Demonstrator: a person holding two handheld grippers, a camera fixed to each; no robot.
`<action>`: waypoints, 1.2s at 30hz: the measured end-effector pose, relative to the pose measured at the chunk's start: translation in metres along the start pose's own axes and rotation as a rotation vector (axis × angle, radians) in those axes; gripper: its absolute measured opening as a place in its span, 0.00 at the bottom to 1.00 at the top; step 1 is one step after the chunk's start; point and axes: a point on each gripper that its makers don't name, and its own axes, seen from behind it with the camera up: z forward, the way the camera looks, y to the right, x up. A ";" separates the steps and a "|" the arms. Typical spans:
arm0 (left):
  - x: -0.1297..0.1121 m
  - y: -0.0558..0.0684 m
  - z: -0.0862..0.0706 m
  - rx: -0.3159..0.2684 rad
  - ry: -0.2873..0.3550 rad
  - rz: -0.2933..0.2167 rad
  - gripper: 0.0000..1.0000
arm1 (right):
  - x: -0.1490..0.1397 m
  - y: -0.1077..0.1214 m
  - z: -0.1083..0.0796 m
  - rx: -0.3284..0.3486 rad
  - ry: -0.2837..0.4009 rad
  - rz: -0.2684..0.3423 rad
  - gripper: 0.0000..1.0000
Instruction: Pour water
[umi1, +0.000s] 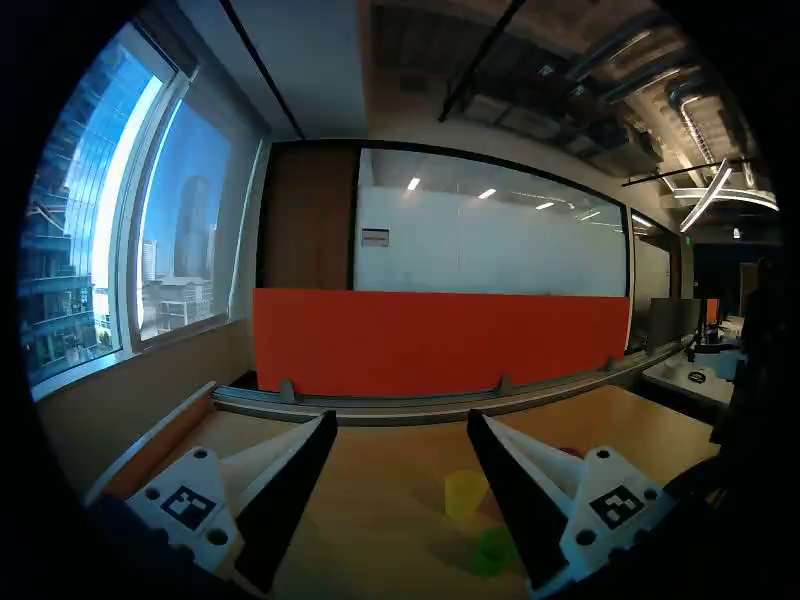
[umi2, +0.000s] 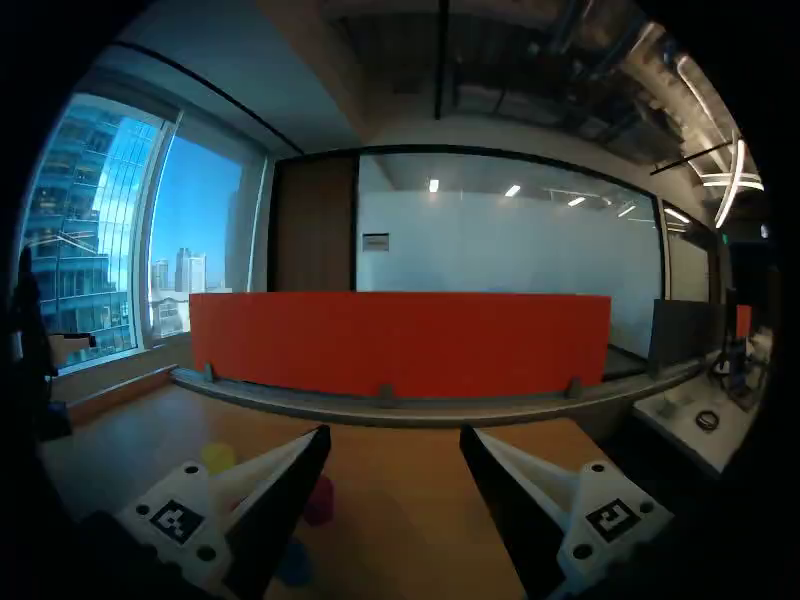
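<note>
Approach | left claw (umi1: 400, 418) wide, empty | right claw (umi2: 393, 432) wide, empty | yellow cup (umi1: 465, 494) on bench (umi1: 380, 500), low before my left claw, green cup (umi1: 492, 550) just beside it | I should dip, centre one cup, close gently

In the left gripper view, a panel (umi1: 440, 340) is standing along the far edge of the table (umi1: 400, 500), and a window (umi1: 120, 230) is running along the left side. On the table, a rear cup (umi1: 465, 493) is standing right of centre, with a front cup (umi1: 492, 550) just before it, slightly to the right. In the right gripper view, three cups are sitting on the table's left part. A left cup (umi2: 218, 457) is standing farthest, a middle cup (umi2: 320, 498) is standing right of it and nearer, and a nearest cup (umi2: 293, 565) is standing before both.
</note>
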 end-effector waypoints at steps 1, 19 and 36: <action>0.003 0.000 0.001 -0.005 -0.002 -0.002 0.97 | 0.004 0.000 0.000 0.003 0.003 0.000 1.00; 0.022 0.029 0.010 -0.195 0.002 0.025 0.97 | 0.014 -0.022 0.000 0.166 -0.008 0.010 1.00; 0.025 0.084 0.009 -0.448 0.002 0.015 0.97 | 0.025 -0.093 -0.018 0.472 0.005 -0.049 1.00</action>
